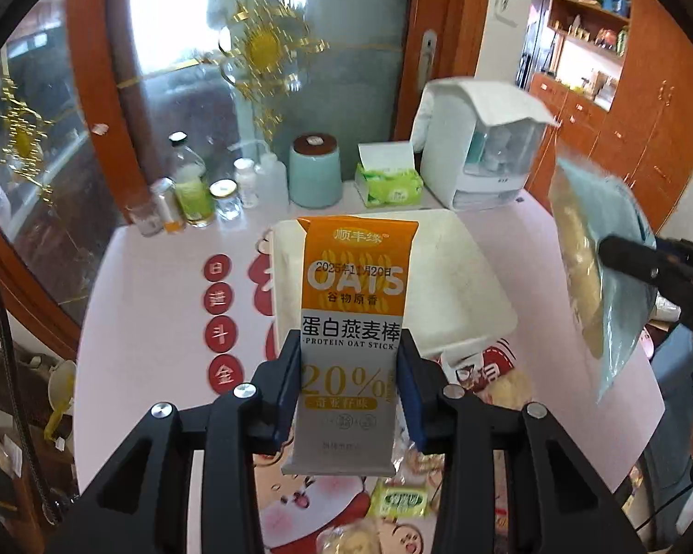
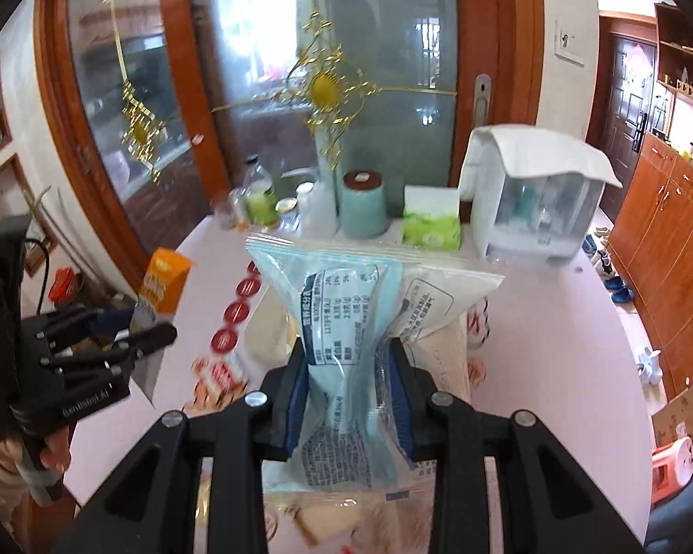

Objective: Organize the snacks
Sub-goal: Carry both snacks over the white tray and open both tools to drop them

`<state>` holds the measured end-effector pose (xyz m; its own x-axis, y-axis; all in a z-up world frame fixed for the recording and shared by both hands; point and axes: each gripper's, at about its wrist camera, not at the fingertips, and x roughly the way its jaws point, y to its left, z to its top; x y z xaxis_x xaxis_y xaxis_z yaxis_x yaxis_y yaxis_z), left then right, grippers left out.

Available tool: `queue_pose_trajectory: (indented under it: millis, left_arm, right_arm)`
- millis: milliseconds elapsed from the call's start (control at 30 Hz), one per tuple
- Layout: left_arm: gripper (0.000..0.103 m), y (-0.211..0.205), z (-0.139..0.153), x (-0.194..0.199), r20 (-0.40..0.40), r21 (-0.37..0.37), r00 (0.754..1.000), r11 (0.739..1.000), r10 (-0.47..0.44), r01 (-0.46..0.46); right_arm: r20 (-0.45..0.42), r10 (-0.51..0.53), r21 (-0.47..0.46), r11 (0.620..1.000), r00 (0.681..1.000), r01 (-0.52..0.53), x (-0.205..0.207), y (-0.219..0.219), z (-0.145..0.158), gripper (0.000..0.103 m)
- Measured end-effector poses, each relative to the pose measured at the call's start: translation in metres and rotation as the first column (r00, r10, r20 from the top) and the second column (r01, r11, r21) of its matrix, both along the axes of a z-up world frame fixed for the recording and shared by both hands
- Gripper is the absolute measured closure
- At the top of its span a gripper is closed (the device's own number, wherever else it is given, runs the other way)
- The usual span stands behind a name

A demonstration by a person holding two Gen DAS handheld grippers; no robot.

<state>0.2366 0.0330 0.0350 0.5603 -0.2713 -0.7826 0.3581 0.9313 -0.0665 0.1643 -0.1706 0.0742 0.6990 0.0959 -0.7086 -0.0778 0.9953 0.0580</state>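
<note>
Left hand-held gripper [image 1: 349,388] was clamped on an oat bar [image 1: 353,323], right hand-held gripper [image 2: 349,397] on a blue snack bag [image 2: 346,337], both above the bench [image 1: 152,304]; the crumpled bag could slip loose.

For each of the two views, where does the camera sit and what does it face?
Left wrist: on the left gripper, angled down at the table; jaws clamp an oat bar.
Right wrist: on the right gripper, angled down likewise; jaws pinch a blue snack bag; a hand shows.
Shared: white tray, tissue pack, each other's gripper.
</note>
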Motion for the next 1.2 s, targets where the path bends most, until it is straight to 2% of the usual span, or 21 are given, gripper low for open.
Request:
queue_pose_trajectory:
  millis: [133, 300, 367, 400, 433, 467, 533, 633, 700, 833, 900, 1000, 1200]
  left_arm:
    - [0.066, -0.025, -0.018, 0.044, -0.057, 0.005, 0.997, 0.999, 0.050, -0.050]
    - [0.063, -0.049, -0.039, 0.079, -0.045, 0.039, 0.992, 0.993, 0.116, -0.114]
    - [0.051, -0.054, -0.047, 0.089, -0.040, 0.058, 0.988, 0.987, 0.150, -0.147]
    - [0.032, -0.055, -0.051, 0.094, -0.043, 0.060, 0.985, 0.985, 0.167, -0.165]
    - [0.019, -0.056, -0.055, 0.098, -0.045, 0.061, 0.981, 0.981, 0.188, -0.185]
    - [0.017, -0.054, -0.057, 0.101, -0.044, 0.058, 0.977, 0.977, 0.207, -0.204]
    - [0.017, -0.051, -0.063, 0.106, -0.065, 0.036, 0.970, 0.972, 0.234, -0.232]
    - [0.017, -0.043, -0.074, 0.110, -0.137, -0.002, 0.951, 0.960, 0.275, -0.278]
    - [0.017, -0.037, -0.080, 0.106, -0.150, -0.012, 0.941, 0.952, 0.302, -0.307]
    - [0.017, -0.029, -0.086, 0.095, -0.106, 0.035, 0.937, 0.943, 0.332, -0.330]
    - [0.017, -0.027, -0.086, 0.090, -0.075, 0.085, 0.935, 0.936, 0.347, -0.340]
    - [0.017, -0.027, -0.081, 0.078, -0.029, 0.129, 0.947, 0.941, 0.320, -0.314]
    - [0.018, -0.027, -0.061, 0.052, 0.045, 0.132, 0.962, 0.952, 0.271, -0.274]
  right_arm:
    - [-0.031, -0.018, 0.041, 0.999, 0.999, 0.019, 0.045, -0.023, -0.009, 0.071]
    - [-0.104, -0.006, 0.070, 0.997, 0.995, 0.013, 0.102, -0.041, -0.037, 0.070]
    - [-0.134, 0.008, 0.070, 0.998, 0.991, 0.002, 0.123, -0.045, -0.051, 0.070]
    - [-0.153, 0.016, 0.075, 0.997, 0.988, -0.004, 0.132, -0.047, -0.058, 0.069]
    - [-0.169, 0.021, 0.081, 0.997, 0.985, -0.007, 0.139, -0.048, -0.064, 0.069]
    - [-0.194, 0.029, 0.090, 0.996, 0.981, -0.011, 0.148, -0.050, -0.072, 0.066]
    - [-0.223, 0.032, 0.098, 0.995, 0.974, -0.011, 0.158, -0.052, -0.084, 0.066]
    - [-0.232, 0.049, 0.099, 0.995, 0.972, -0.026, 0.168, -0.051, -0.098, 0.063]
    - [-0.232, 0.045, 0.093, 0.995, 0.972, -0.024, 0.173, -0.053, -0.103, 0.055]
    - [-0.228, 0.059, 0.086, 0.995, 0.972, -0.040, 0.175, -0.052, -0.108, 0.048]
    - [-0.228, 0.055, 0.069, 0.997, 0.972, -0.040, 0.174, -0.051, -0.108, 0.046]
    - [-0.221, 0.051, 0.073, 0.997, 0.974, -0.036, 0.170, -0.053, -0.108, 0.043]
    - [-0.176, 0.002, 0.095, 0.995, 0.984, 0.014, 0.145, -0.061, -0.099, 0.043]
